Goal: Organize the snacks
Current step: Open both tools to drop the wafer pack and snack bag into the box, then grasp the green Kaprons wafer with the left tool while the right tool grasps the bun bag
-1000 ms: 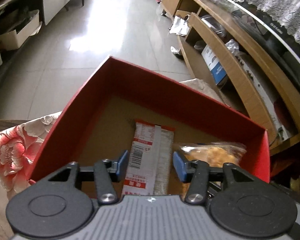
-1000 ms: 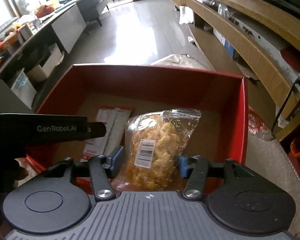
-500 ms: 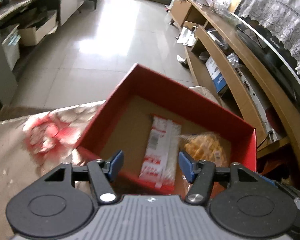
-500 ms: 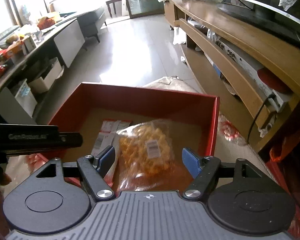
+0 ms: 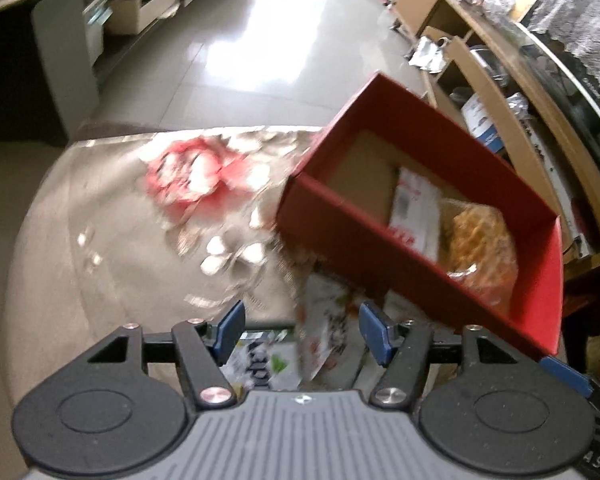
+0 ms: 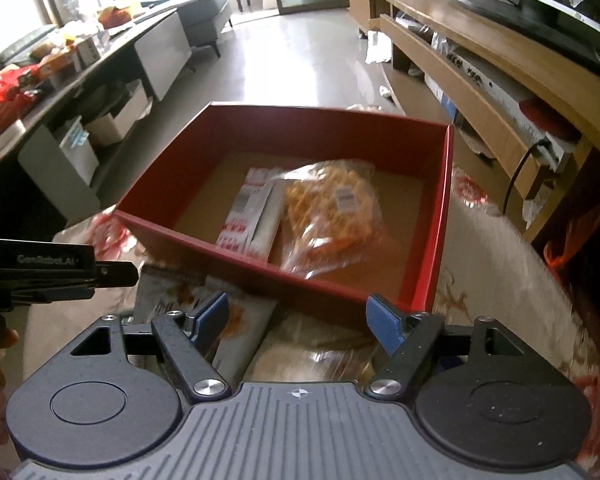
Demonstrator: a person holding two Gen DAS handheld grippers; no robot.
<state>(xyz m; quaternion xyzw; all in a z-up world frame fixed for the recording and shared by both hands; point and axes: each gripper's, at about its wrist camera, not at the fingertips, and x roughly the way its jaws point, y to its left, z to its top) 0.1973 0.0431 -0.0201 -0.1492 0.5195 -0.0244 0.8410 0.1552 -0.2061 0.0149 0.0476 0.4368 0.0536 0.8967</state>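
A red box (image 5: 380,248) (image 6: 340,128) stands on the floral tablecloth. Inside it lie a white-and-red packet (image 5: 414,208) (image 6: 252,216) and a clear bag of yellow snacks (image 5: 480,236) (image 6: 332,212), side by side. My left gripper (image 5: 300,326) is open and hovers short of the box, over loose packets: a white one (image 5: 324,320) and a green-and-white one (image 5: 260,360). My right gripper (image 6: 300,316) is open, its jaws still opening, with nothing pressed between them. Below it lie a printed packet (image 6: 188,292) and a clear bag (image 6: 312,356).
The left gripper's black body (image 6: 60,268) reaches in from the left edge of the right wrist view. The tablecloth (image 5: 140,220) spreads left of the box. A long wooden shelf unit (image 6: 480,60) runs along the right, a grey cabinet (image 6: 160,52) on the left, tiled floor between.
Both grippers let go of their snacks, which now lie in the box, and drew back from it with wider jaws. The left view swung left over the tablecloth.
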